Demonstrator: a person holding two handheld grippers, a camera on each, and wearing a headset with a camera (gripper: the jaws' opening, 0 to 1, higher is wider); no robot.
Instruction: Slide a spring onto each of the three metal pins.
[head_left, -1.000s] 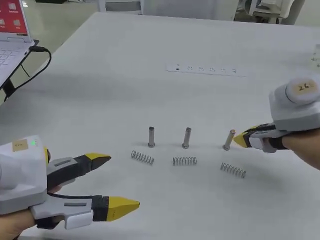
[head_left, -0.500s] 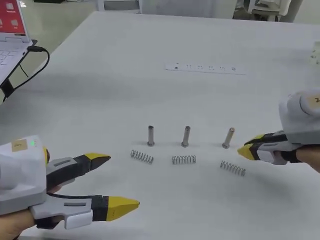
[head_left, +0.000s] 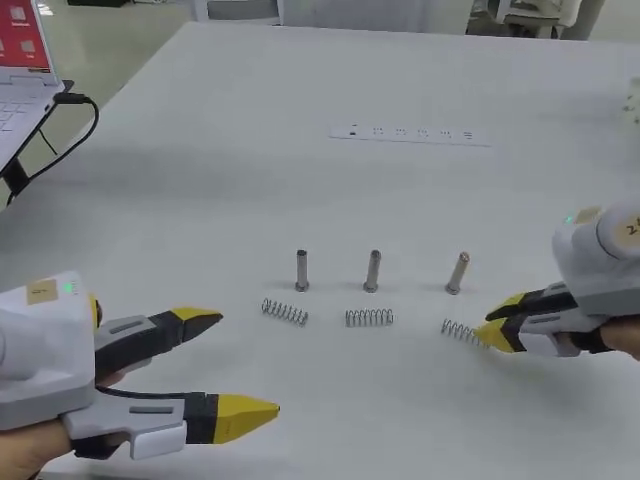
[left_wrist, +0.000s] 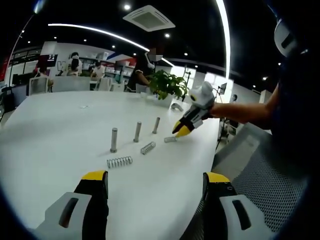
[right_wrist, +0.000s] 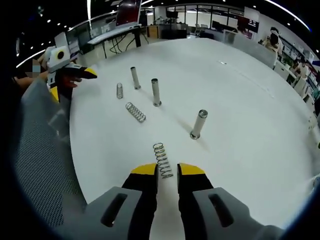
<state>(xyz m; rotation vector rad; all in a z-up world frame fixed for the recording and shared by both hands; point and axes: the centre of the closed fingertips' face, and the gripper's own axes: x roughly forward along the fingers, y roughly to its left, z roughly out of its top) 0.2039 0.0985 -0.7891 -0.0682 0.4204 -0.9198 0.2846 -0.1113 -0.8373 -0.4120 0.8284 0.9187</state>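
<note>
Three metal pins stand upright in a row on the white table: left pin (head_left: 302, 271), middle pin (head_left: 372, 271), right pin (head_left: 457, 272). A spring lies in front of each: left spring (head_left: 284, 313), middle spring (head_left: 369, 318), right spring (head_left: 458, 330). My right gripper (head_left: 493, 322) is low at the right spring's near end. In the right gripper view its jaws (right_wrist: 168, 170) stand slightly apart, straddling that spring (right_wrist: 162, 159), which still lies flat. My left gripper (head_left: 243, 363) is wide open with nothing in it, at the near left, well short of the springs.
A white power strip (head_left: 410, 137) lies flat further back on the table. A laptop (head_left: 25, 70) with a black cable (head_left: 85, 110) sits off the table's far left. A potted plant (left_wrist: 167, 84) stands at one end of the table.
My right gripper has come away from the right pin, towards me and down, to the end of the right spring. The left gripper, the pins and the springs have stayed put.
</note>
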